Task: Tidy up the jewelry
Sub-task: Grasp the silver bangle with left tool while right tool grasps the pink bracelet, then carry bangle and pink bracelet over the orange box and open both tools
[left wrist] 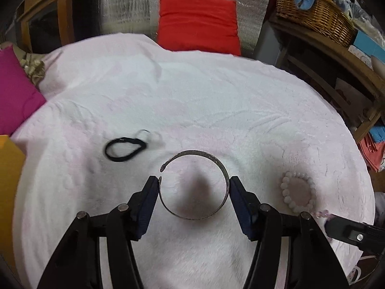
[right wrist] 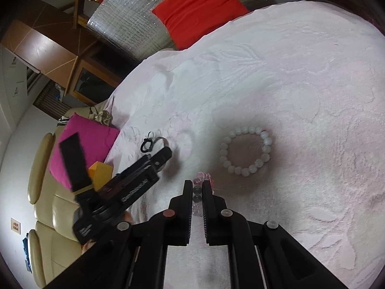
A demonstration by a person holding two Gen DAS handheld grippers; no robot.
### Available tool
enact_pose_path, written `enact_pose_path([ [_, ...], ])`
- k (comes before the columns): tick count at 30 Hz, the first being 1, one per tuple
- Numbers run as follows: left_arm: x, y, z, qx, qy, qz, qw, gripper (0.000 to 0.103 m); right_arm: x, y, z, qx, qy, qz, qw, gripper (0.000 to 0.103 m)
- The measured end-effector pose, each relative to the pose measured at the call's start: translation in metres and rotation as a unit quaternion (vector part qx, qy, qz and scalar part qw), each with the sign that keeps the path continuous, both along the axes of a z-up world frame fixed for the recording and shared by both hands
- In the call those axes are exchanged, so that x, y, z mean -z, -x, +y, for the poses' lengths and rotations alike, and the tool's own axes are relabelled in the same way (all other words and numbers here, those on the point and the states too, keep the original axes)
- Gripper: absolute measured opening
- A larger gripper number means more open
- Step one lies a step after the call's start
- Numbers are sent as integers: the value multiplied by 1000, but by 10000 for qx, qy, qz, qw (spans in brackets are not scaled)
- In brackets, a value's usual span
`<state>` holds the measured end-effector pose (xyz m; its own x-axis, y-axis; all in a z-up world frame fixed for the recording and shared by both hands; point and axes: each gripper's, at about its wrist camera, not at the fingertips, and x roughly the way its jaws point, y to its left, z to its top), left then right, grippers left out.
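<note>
My left gripper is shut on a silver cuff bangle and holds it just above the white-pink towel. A black hair tie with a small ring beside it lies to its left. A white bead bracelet lies to its right, also seen in the right wrist view. My right gripper is shut on a clear pink bead bracelet, near the white bracelet. The left gripper shows in that view too.
A red cushion lies at the far edge and a magenta cushion at the left. An orange box sits at the left. A wicker basket and shelves stand at the right. A beige sofa lies beyond.
</note>
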<state>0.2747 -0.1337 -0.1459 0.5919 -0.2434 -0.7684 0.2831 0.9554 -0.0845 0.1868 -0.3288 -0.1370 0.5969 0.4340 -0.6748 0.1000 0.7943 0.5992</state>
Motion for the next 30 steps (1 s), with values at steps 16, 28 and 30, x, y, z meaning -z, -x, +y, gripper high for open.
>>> enact_pose_path([
  [16,-20,50,84,-669,-120,-96,9976,61,-9,-5,56,-264,30,-464,9986,9],
  [28,-79,124,166,-1244,-145,-773,9891,61,-30,-9,126,-696,333,-753,9942,9],
  [30,-93,137,190,-1459,-241,-918,9847,61,-39,-10,148,-875,381,-836,9919,9],
])
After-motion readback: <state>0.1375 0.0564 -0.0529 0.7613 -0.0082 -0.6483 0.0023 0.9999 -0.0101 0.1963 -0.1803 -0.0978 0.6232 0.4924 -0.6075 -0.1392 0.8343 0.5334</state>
